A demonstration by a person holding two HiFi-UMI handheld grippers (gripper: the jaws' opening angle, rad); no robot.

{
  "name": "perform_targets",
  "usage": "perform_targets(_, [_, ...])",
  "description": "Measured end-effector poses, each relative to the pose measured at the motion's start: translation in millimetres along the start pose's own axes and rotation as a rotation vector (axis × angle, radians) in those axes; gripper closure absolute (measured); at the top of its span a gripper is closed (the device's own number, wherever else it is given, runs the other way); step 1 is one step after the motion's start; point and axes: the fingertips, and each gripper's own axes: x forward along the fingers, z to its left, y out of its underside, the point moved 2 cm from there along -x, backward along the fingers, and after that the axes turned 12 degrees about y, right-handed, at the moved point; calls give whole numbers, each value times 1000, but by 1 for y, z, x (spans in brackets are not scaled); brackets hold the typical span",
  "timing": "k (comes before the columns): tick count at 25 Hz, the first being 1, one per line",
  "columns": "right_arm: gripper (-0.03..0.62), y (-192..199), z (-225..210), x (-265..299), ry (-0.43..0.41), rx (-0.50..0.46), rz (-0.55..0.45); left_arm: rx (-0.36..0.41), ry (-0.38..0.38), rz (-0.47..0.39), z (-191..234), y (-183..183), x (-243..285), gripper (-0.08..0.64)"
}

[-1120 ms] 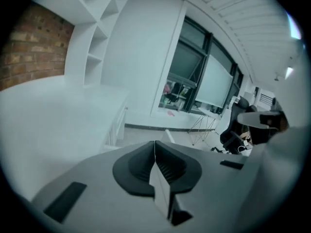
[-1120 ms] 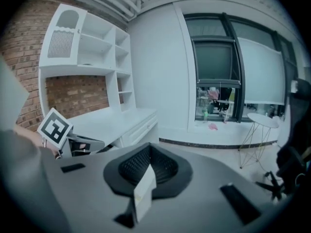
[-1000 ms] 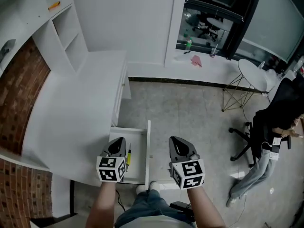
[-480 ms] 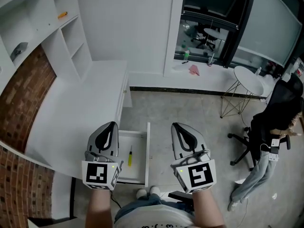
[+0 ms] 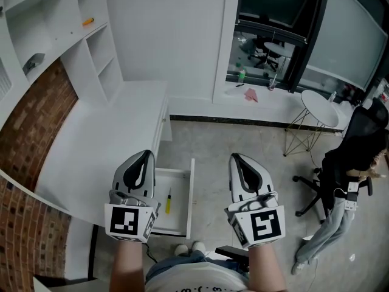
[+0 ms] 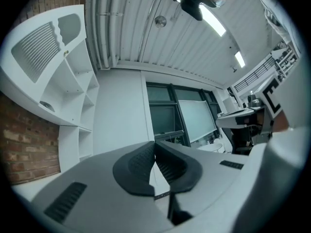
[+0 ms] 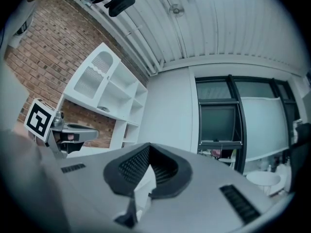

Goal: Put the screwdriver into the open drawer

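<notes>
The yellow screwdriver (image 5: 168, 201) lies lengthwise inside the open white drawer (image 5: 181, 224), which is pulled out of the white desk (image 5: 91, 151). Both grippers are held high above it, side by side and pointing forward, roughly level. My left gripper (image 5: 146, 155) hangs over the desk edge just left of the drawer, jaws shut and empty; its pads touch in the left gripper view (image 6: 154, 144). My right gripper (image 5: 237, 158) hangs over the floor right of the drawer, its tips (image 7: 148, 147) meeting with nothing between them.
White wall shelves (image 5: 73, 35) with a small orange item (image 5: 88, 22) stand above the desk, beside a brick wall (image 5: 30, 120). A round white table (image 5: 323, 96) and a black office chair (image 5: 358, 145) stand at the right. The person's feet (image 5: 185, 248) are below the drawer.
Both grippers have risen toward the camera and levelled out; the left one has left the drawer. The screwdriver stays lying in the drawer.
</notes>
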Motion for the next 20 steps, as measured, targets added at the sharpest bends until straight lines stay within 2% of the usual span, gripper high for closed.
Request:
perform_targets(6, [584,-1,-3,-5,33,-19,11,-1,5,-13,-1,-3,-1,546])
perform_targets(10, [583,0,-1,-7,16,-17,-3,-13,12,-22,-2,-4,-1,546])
perform_targets(14, [583,4,-1,-7,32,-22,42,-23,16,-30,-3,-4,0,546])
perform_targets(20, [583,6,2,-4,12,-33,-4,-26,19,-29,-3,-3,3,546])
